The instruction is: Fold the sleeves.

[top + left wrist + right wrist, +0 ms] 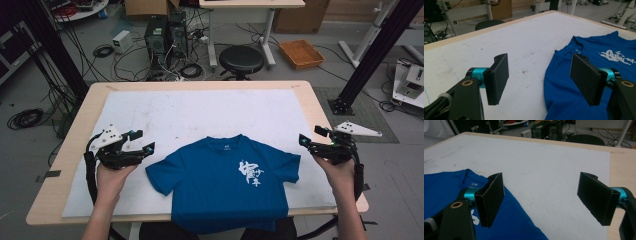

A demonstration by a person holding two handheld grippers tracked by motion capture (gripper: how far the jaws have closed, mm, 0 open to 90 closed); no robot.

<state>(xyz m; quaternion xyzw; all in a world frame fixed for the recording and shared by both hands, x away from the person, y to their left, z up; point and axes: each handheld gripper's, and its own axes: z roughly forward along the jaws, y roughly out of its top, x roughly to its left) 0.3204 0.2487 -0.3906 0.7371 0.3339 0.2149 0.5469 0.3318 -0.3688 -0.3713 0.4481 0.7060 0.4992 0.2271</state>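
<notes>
My left gripper (141,141) hung released, jaws wide, nothing between them — just off the shirt's left sleeve. The blue T-shirt (227,182) lay flat, print up, on the white mat (165,112), hem hanging over the near table edge. My right gripper (311,137) sat just beside the right sleeve — also released, gripping nothing.

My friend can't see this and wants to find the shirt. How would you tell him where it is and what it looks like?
Start at the wooden table with the big white mat on it. At the mat's near edge, between the left gripper and the right gripper, lies the T-shirt, spread flat with its hem hanging over the table's front. It is bright blue, with white writing on the chest.
</notes>
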